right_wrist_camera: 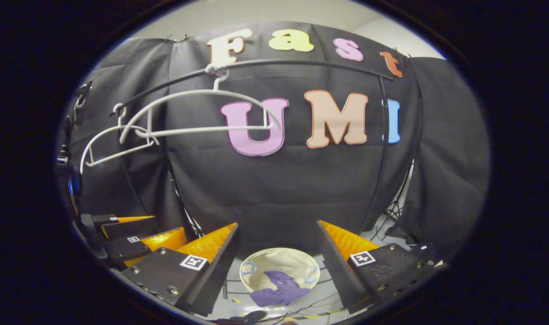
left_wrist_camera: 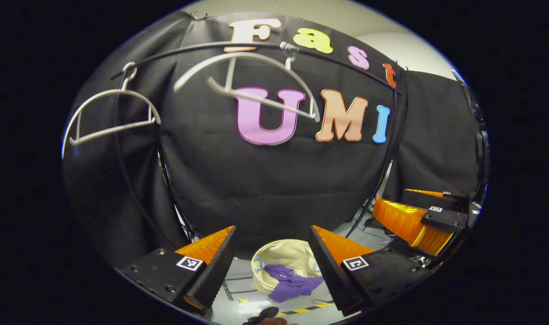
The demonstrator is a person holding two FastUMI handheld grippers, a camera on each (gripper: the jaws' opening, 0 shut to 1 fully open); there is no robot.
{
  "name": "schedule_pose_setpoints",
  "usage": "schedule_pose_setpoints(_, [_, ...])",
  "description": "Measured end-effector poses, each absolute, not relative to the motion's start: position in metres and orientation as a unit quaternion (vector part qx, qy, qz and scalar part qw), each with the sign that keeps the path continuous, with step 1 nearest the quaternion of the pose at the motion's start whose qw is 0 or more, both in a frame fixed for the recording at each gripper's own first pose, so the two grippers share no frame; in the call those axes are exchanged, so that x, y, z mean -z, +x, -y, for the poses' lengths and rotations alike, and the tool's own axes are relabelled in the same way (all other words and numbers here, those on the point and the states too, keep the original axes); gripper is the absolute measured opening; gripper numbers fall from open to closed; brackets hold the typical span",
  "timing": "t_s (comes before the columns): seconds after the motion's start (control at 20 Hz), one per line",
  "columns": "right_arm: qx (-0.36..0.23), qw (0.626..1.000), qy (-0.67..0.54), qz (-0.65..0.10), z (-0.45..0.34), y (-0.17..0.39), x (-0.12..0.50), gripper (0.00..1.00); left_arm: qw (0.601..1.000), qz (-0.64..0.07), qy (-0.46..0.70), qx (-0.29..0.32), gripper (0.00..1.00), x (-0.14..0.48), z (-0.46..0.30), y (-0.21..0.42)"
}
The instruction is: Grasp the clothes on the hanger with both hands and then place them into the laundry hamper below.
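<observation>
A purple garment [left_wrist_camera: 290, 282] [right_wrist_camera: 278, 289] lies in the cream round laundry hamper [left_wrist_camera: 283, 253] [right_wrist_camera: 274, 264] on the floor, partly draped over its near rim. Two bare white hangers [left_wrist_camera: 252, 90] [left_wrist_camera: 107, 117] hang on the black rail [left_wrist_camera: 328, 56]; in the right gripper view they are the hanger [right_wrist_camera: 202, 113] and the hanger [right_wrist_camera: 107, 144] on the rail [right_wrist_camera: 301, 63]. My left gripper [left_wrist_camera: 270, 266] is open, high above the hamper, nothing between its fingers. My right gripper [right_wrist_camera: 276, 266] is open too, also above the hamper. The right gripper [left_wrist_camera: 419, 221] appears at right in the left gripper view, the left gripper [right_wrist_camera: 134, 239] at left in the right gripper view.
The black cloth wall [left_wrist_camera: 274, 180] stands behind the rail. The rack's black upright posts [left_wrist_camera: 387, 158] [right_wrist_camera: 383, 149] curve down beside the hamper. Cables [right_wrist_camera: 392, 212] lie on the grey floor at right. Yellow-black tape [left_wrist_camera: 301, 310] marks the floor in front of the hamper.
</observation>
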State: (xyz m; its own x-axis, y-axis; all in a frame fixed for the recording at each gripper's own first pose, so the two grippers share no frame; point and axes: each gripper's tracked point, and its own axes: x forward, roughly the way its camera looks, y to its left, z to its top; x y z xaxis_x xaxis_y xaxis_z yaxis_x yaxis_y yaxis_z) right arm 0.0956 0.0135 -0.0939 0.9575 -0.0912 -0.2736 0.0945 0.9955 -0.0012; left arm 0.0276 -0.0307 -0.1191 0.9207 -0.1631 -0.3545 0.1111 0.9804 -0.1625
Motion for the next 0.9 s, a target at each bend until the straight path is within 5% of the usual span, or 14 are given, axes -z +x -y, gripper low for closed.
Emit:
schedule_pose_setpoints(0.45, [0.028,0.999,0.009,-0.044,0.014,0.056,-0.010,0.95,0.990,-0.118,-0.069,0.041,0.96,0.010,0.031,-0.003])
schedule_pose_setpoints(0.55, [0.029,0.999,0.001,-0.031,0.034,0.050,-0.024,1.00,0.992,-0.120,-0.037,0.015,0.92,0.002,0.023,-0.008])
schedule_pose_setpoints(0.9, [0.035,0.999,0.017,-0.010,0.064,0.014,-0.037,0.93,0.993,-0.111,-0.032,0.040,0.93,-0.013,0.045,-0.015])
